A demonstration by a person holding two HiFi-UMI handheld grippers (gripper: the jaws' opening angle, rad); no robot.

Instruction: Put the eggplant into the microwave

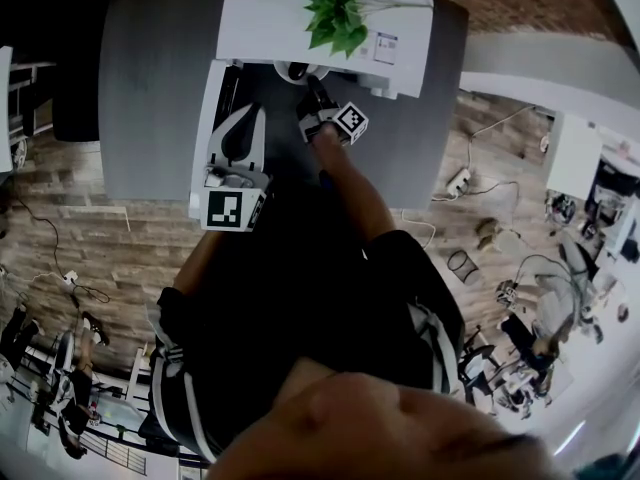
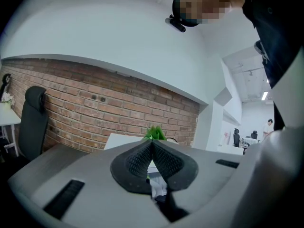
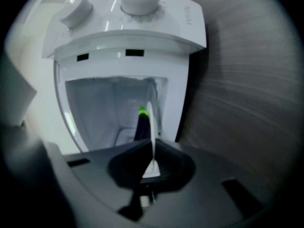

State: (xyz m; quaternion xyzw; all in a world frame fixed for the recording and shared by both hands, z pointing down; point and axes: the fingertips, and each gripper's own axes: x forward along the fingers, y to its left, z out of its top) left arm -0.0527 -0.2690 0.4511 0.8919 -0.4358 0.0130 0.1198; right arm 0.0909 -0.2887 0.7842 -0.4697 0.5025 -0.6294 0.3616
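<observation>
The white microwave [image 1: 270, 18] stands on a grey desk [image 1: 150, 88] with its door [image 1: 205, 138] swung open to the left. In the right gripper view the microwave [image 3: 128, 27] appears turned sideways, its cavity open ahead. My right gripper [image 3: 151, 144] is shut on the rim of a thin white plate [image 3: 150, 118], seen edge-on. The dark purple eggplant [image 3: 141, 125] with a green tip lies against the plate, at the cavity's mouth. In the head view my right gripper [image 1: 308, 96] reaches into the opening. My left gripper [image 1: 248, 118] hovers by the door, shut and holding nothing [image 2: 152, 141].
A green plant [image 1: 335, 13] sits on top of the microwave. A black chair [image 1: 70, 68] stands left of the desk, by the brick wall [image 2: 104, 103]. The person's legs fill the lower head view. Cables and clutter lie on the floor at right.
</observation>
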